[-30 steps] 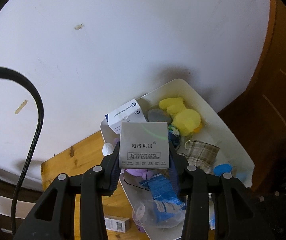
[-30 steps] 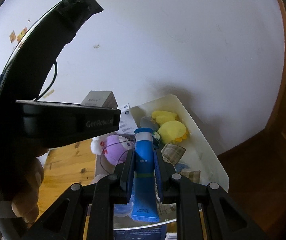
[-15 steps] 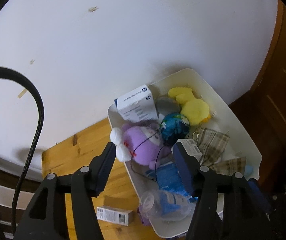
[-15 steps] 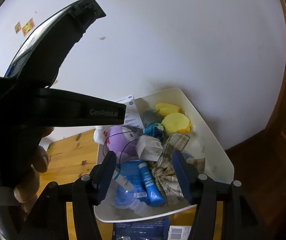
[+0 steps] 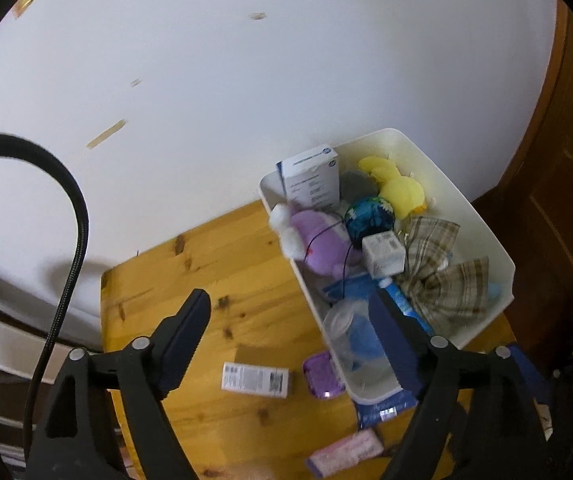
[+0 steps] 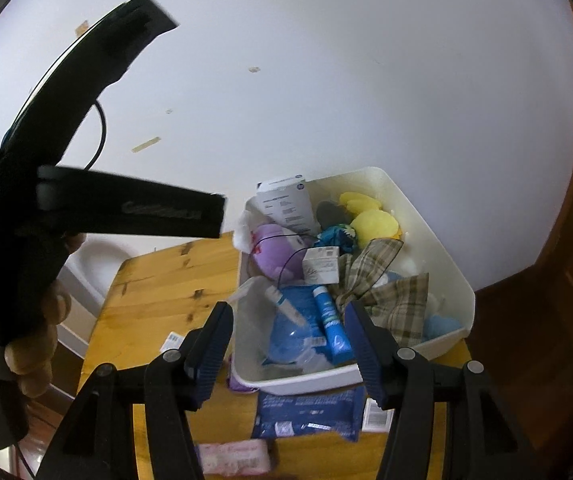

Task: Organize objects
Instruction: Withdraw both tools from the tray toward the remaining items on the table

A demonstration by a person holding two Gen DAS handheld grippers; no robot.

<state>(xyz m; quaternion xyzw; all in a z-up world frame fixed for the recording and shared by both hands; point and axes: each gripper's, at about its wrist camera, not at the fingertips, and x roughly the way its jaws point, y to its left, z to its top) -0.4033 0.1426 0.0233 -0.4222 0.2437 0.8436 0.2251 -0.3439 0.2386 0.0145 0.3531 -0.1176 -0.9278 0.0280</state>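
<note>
The left gripper (image 5: pixel 288 320) has its 2 fingers spread wide and holds nothing. Below it on the wooden table (image 5: pixel 190 272) lie a small white box (image 5: pixel 255 379) and a purple case (image 5: pixel 323 375), just beside the white bin (image 5: pixel 498 264). Come straight down over 1 thing, then squeeze gently. The right gripper (image 6: pixel 288 334) is spread and empty too, above the blue tube (image 6: pixel 331 328) in the bin.

One white bin (image 5: pixel 462 204), three plush toys, two plaid cloths, two tongs.
</note>
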